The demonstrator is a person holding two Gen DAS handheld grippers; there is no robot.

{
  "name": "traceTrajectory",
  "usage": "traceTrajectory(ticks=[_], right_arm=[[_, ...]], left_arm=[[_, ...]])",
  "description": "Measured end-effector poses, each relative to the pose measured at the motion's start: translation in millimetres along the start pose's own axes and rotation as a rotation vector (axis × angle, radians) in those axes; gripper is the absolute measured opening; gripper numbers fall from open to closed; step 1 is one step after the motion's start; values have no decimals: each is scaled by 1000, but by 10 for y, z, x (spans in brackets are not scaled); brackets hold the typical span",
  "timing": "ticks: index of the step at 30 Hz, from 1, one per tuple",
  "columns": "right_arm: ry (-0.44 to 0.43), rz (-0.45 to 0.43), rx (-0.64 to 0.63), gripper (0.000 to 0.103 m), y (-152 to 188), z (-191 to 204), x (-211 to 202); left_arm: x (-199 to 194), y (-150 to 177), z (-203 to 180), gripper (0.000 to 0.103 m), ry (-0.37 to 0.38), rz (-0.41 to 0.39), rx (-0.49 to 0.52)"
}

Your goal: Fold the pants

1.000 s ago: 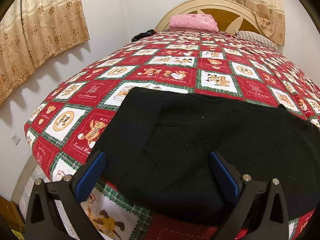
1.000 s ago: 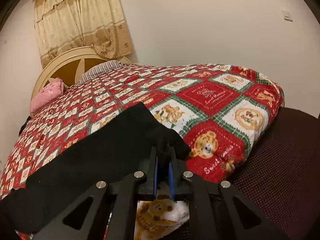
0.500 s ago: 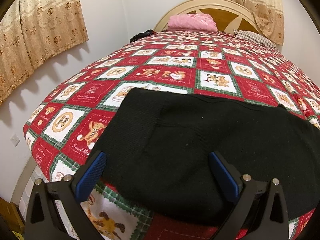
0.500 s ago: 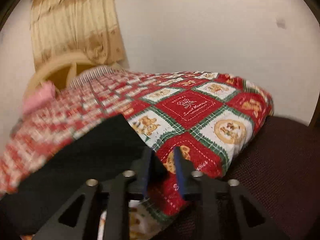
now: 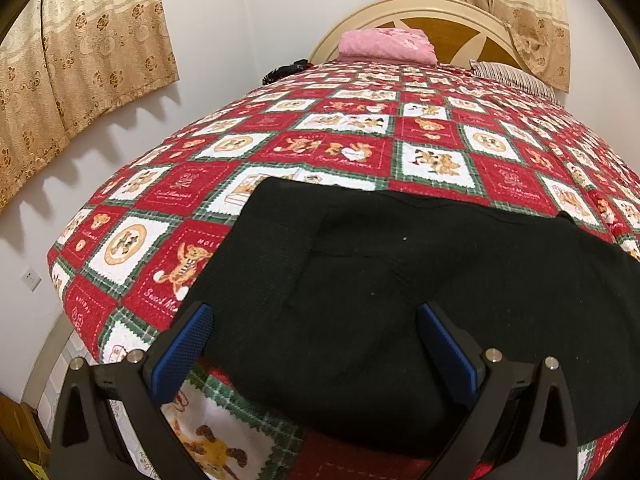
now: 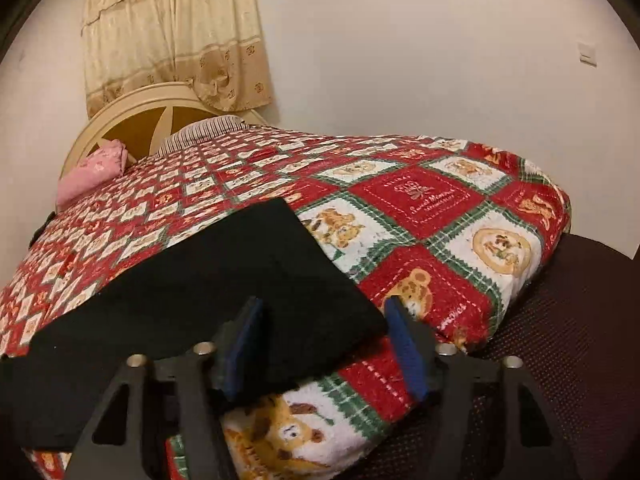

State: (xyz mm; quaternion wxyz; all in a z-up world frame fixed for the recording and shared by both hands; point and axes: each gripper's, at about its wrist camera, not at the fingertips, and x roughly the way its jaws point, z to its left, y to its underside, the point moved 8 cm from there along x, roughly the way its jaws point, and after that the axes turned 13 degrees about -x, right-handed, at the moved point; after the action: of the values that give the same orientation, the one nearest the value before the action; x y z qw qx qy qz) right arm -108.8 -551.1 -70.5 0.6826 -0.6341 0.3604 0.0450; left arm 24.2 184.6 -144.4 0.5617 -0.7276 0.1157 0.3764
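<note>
Black pants lie flat across the near end of a bed with a red, white and green teddy-bear quilt. My left gripper is open, its blue pads wide apart over the near edge of the pants' wide end. In the right wrist view the pants stretch to the left, with a layer folded over at the end. My right gripper is open, its jaws straddling the near corner of that end; nothing is held.
A pink folded cloth and a striped pillow lie by the cream headboard. Curtains hang on the left wall. A dark brown mesh seat stands against the bed's right corner.
My right gripper has opened and let go of the pants' end, which now lies on the quilt. The left gripper has stayed open and almost still.
</note>
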Motion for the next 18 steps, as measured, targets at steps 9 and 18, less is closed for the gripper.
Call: traceTrajectory(ticks=[9, 18], right_arm=[[-162, -143, -127, 19, -468, 867, -649], [-553, -185, -465, 18, -133, 3253, -1074]], left_arm=[[6, -16, 1, 103, 10, 2, -3], [8, -12, -7, 103, 24, -11, -8]])
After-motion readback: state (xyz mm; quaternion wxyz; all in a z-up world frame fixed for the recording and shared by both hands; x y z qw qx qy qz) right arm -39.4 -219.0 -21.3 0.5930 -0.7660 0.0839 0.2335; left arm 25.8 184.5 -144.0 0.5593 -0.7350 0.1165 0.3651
